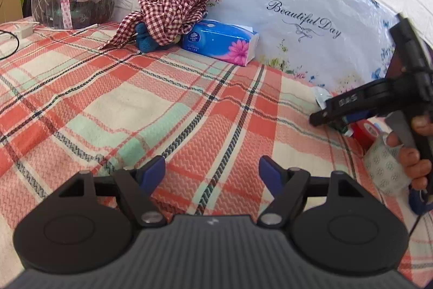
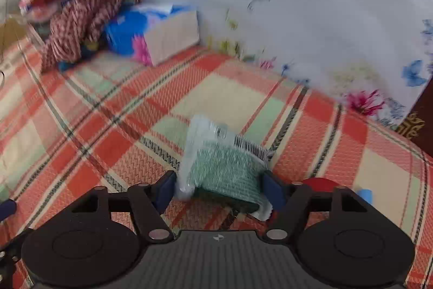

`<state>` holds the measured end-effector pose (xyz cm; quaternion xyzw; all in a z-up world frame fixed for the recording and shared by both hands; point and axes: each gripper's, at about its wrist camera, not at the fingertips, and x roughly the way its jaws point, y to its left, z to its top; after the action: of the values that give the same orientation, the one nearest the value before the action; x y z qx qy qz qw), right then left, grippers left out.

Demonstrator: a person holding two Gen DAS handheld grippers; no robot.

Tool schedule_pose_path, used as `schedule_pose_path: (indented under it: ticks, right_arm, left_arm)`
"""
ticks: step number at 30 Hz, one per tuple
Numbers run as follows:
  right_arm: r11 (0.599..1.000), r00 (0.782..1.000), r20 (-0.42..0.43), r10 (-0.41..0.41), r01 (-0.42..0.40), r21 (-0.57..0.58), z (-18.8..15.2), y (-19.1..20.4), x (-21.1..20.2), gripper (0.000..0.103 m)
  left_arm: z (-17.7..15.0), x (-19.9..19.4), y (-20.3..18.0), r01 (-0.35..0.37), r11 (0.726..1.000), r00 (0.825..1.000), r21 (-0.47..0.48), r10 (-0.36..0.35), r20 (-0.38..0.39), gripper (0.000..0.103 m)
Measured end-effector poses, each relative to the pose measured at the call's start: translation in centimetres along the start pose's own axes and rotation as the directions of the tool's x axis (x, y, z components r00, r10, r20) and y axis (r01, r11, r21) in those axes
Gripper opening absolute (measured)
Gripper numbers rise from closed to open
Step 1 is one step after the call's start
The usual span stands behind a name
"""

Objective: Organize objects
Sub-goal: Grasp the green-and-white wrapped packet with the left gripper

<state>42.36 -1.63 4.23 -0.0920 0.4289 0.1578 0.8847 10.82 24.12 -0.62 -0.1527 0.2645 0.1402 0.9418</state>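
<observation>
Plaid cloth (image 2: 222, 96) in red, cream and mint covers the counter, where a packaged green scouring pad (image 2: 224, 169) sits pinched between the blue fingers of the right tool (image 2: 217, 191), lifted slightly above the cloth. Off to the left, the left tool (image 1: 212, 169) hovers spread and empty. Behind, a blue tissue pack (image 1: 219, 41) lies beside a crumpled checked cloth (image 1: 173, 10) against a floral "Beautiful Day" sheet (image 1: 305, 20).

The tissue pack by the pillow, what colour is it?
The tissue pack is bright blue with a pink flower printed near one end, clearest in the left wrist view.
</observation>
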Motion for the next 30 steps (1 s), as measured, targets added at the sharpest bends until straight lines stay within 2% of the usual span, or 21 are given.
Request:
schedule_pose_path:
  ticks: [1, 4, 7, 9, 12, 14, 15, 18, 20, 21, 22, 23, 25, 28, 30]
  right_arm:
    - [1.000, 1.000, -0.003, -0.010, 0.010, -0.014, 0.0, 0.6, -0.1, 0.053]
    - [0.995, 1.000, 0.004, -0.004, 0.005, -0.103, -1.4, 3.0, -1.6, 0.043]
    - [0.981, 0.999, 0.043, 0.024, -0.016, -0.194, -5.3, 5.0, -4.5, 0.041]
    - [0.967, 0.996, 0.076, 0.036, -0.016, -0.252, -9.1, 6.1, -7.1, 0.041]
    - [0.938, 0.991, 0.136, -0.003, 0.050, -0.342, -15.2, 7.0, -11.2, 0.041]
    - [0.927, 0.986, 0.159, -0.058, 0.112, -0.359, -18.6, 6.7, -13.9, 0.041]
    - [0.929, 0.984, 0.160, -0.080, 0.132, -0.346, -20.1, 6.4, -15.0, 0.041]
    - [0.956, 0.980, 0.155, -0.124, 0.160, -0.245, -24.1, 4.9, -18.1, 0.062]
    - [0.982, 0.983, 0.156, -0.098, 0.121, -0.147, -26.0, 3.6, -20.1, 0.064]
    - [0.990, 0.985, 0.155, -0.074, 0.091, -0.104, -26.8, 3.1, -20.8, 0.070]
    - [0.996, 0.986, 0.157, -0.047, 0.057, -0.066, -27.8, 2.6, -21.6, 0.076]
    - [0.999, 0.987, 0.162, -0.024, 0.031, -0.036, -28.7, 2.2, -22.1, 0.077]
    - [1.000, 0.987, 0.159, 0.007, -0.008, 0.006, -29.7, 2.0, -22.3, 0.076]
    - [0.999, 0.984, 0.177, 0.012, -0.018, 0.030, -30.3, 3.1, -22.4, 0.076]
    - [0.999, 0.981, 0.196, 0.012, -0.018, 0.030, -30.1, 3.1, -22.0, 0.076]
  left_arm:
    - [0.1, 0.1, 0.2, 0.010, 1.000, 1.000, -0.011, -0.009, 0.002, 0.078]
    - [0.1, 0.0, 0.5, 0.028, 0.999, 1.000, -0.041, -0.028, 0.008, 0.078]
    - [0.2, 0.1, 0.7, 0.036, 0.998, 0.999, -0.048, -0.035, 0.010, 0.078]
    - [0.2, 0.1, 0.6, 0.038, 0.998, 0.999, -0.049, -0.038, 0.009, 0.079]
    - [0.2, 0.1, 0.4, 0.041, 0.998, 0.999, -0.040, -0.041, 0.004, 0.080]
    - [0.2, 0.1, 0.1, 0.034, 0.999, 0.999, -0.023, -0.034, -0.001, 0.082]
    - [0.2, 0.2, -0.1, 0.029, 1.000, 1.000, -0.009, -0.029, -0.006, 0.083]
    - [0.2, 0.3, -1.3, 0.012, 0.998, 0.999, 0.061, -0.010, -0.036, 0.088]
    - [0.3, 0.1, -2.7, 0.003, 0.992, 0.996, 0.127, 0.008, -0.086, 0.088]
    - [0.2, -0.5, -3.5, 0.033, 0.991, 0.993, 0.128, -0.018, -0.118, 0.087]
    - [0.2, -1.4, -4.3, 0.096, 0.991, 0.986, 0.097, -0.081, -0.147, 0.087]
    - [0.0, -2.6, -5.1, 0.176, 0.983, 0.972, 0.059, -0.164, -0.171, 0.087]
    - [-0.3, -5.0, -7.3, 0.303, 0.953, 0.934, 0.027, -0.291, -0.206, 0.087]
    - [-1.6, -7.3, -10.9, 0.435, 0.900, 0.869, 0.032, -0.410, -0.278, 0.087]
    - [-2.8, -7.6, -12.9, 0.485, 0.873, 0.828, 0.045, -0.443, -0.343, 0.087]
